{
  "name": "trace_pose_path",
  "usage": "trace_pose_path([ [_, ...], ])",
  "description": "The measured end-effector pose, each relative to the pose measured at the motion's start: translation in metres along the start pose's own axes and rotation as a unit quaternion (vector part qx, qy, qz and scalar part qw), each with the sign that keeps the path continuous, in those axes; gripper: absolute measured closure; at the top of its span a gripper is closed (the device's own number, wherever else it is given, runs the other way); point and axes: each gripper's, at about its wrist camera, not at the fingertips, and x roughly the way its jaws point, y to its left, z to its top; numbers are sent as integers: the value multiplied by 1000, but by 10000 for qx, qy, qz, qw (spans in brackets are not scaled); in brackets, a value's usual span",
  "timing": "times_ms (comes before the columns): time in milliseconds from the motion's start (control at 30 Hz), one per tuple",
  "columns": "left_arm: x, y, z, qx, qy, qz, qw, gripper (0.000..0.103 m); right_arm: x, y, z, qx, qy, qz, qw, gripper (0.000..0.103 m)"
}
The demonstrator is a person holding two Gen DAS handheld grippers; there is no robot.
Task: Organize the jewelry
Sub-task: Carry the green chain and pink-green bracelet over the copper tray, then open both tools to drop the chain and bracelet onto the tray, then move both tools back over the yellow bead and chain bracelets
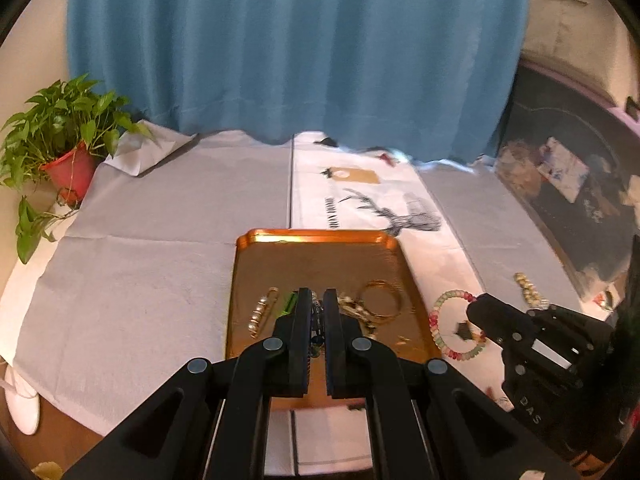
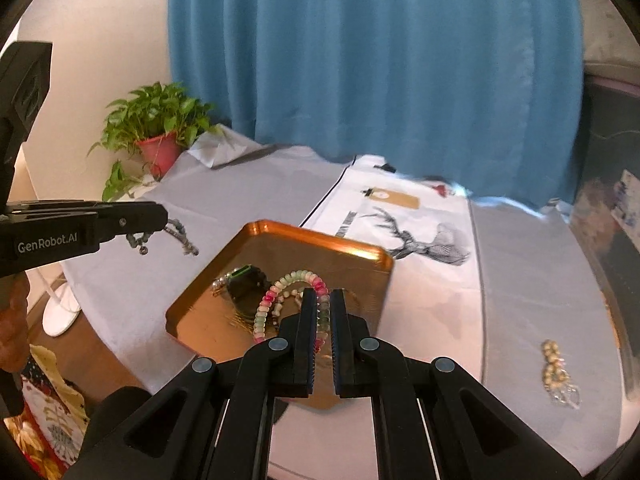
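A copper tray (image 1: pixel 316 237) (image 2: pixel 280 232) lies on the cloth-covered table. It holds a pearl clip (image 1: pixel 262 312), a green piece (image 1: pixel 289 303) (image 2: pixel 241 271) and a gold bangle (image 1: pixel 380 298). My left gripper (image 1: pixel 316 300) (image 2: pixel 163 218) is shut on a grey-blue bead strand (image 1: pixel 316 316) (image 2: pixel 182 236), which dangles over the cloth left of the tray. My right gripper (image 2: pixel 325 298) (image 1: pixel 474 310) is shut on a pink-and-green bead bracelet (image 2: pixel 294 276) (image 1: pixel 438 308), hanging by the tray's right edge.
A pearl bracelet (image 1: pixel 528 290) (image 2: pixel 554 364) lies on the cloth to the right. A potted plant (image 1: pixel 66 148) (image 2: pixel 158 132) stands at the back left before a blue curtain (image 1: pixel 300 48). A deer-print cloth (image 1: pixel 400 212) runs behind the tray.
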Motion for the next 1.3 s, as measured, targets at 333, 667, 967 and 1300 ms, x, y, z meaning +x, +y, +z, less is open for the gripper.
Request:
trace_pose_path([
  [333, 73, 22, 2, -151, 454, 320, 9983, 100, 68, -1, 2, 52, 340, 117, 9993, 96],
  [667, 114, 20, 2, 96, 714, 681, 9951, 26, 120, -5, 0, 132, 799, 93, 9967, 87],
  [967, 90, -1, -8, 667, 357, 1179, 9901, 1, 113, -11, -16, 222, 1036, 99, 9943, 39],
  [1300, -3, -41, -39, 248, -75, 841, 9961, 1, -16, -26, -37, 402, 332, -263, 9983, 35],
])
